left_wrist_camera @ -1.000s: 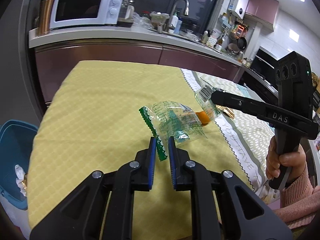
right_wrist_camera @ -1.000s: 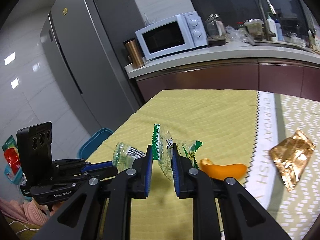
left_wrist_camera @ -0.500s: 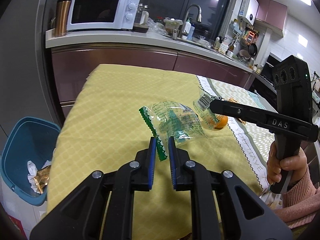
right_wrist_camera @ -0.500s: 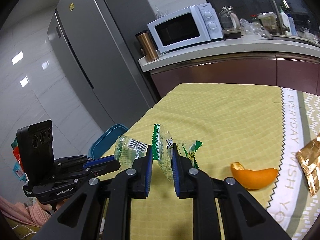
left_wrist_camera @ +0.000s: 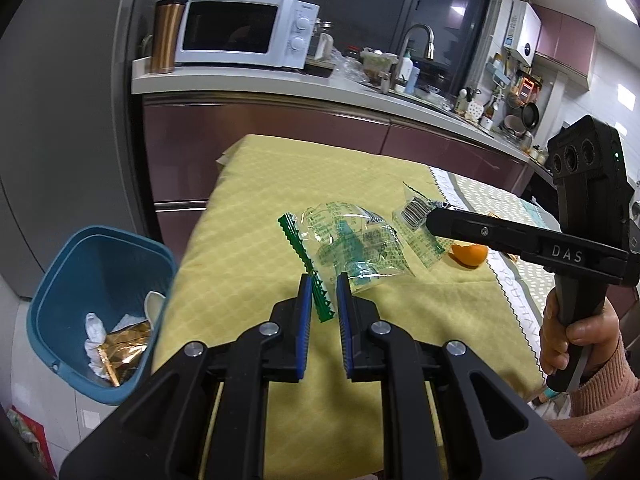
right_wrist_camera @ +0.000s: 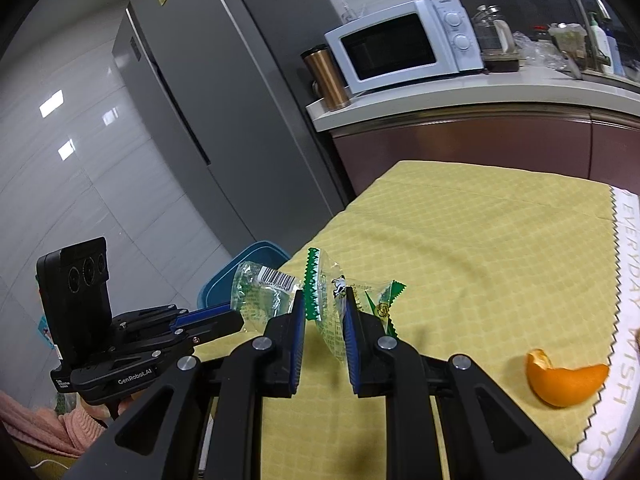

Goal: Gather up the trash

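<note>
Item: two clear plastic wrappers, each printed in green.

The green-edged wrapper (left_wrist_camera: 352, 248) was clamped by its serrated strip between the blue pads of the left gripper (left_wrist_camera: 323, 300), its crumpled body hanging forward above the yellow tablecloth (left_wrist_camera: 256, 240). The barcode wrapper (left_wrist_camera: 418, 226) was clenched at the tip of the right gripper (left_wrist_camera: 432, 220), likewise lifted off the cloth; in the right wrist view a wrapper (right_wrist_camera: 330, 312) sat between that gripper's pads, pinched near its green edge.

Progress — partly done, by appearance. The blue bin (left_wrist_camera: 60, 280) on the floor, beside the table's left edge, already held a gold foil packet (left_wrist_camera: 120, 344) and white tissue. Both wrappers remained to be dropped in; neither hung over the bin.

Outstanding on the table — an orange peel (right_wrist_camera: 566, 382) lying at the cloth's zigzag border.
</note>
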The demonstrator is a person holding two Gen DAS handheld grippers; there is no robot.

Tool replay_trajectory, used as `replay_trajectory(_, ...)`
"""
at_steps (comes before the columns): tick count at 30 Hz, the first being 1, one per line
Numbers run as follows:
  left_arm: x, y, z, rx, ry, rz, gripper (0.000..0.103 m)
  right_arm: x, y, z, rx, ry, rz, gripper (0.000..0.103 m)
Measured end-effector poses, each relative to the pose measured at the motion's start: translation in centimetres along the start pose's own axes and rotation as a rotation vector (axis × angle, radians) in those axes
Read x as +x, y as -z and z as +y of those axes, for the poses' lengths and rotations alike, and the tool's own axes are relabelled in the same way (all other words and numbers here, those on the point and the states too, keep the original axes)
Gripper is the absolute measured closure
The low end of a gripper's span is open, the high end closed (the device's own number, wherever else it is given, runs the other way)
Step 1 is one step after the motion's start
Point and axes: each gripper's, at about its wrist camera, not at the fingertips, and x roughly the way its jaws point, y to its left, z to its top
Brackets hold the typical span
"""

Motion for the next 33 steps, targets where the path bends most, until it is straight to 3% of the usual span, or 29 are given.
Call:
replay_trajectory(14, -2.0, -0.2, 3.7, -0.058, -0.084, -0.038, 0.090, 3.0, -1.4, 2.4, -0.041, -0.066, 0.045, 0.086)
replay_trajectory(33, -5.4, 0.6, 12.2, -0.197, -0.273, -0.084, 0.090, 9.0, -3.3, 7.8, -0.140, -0.184, 0.137, 0.086)
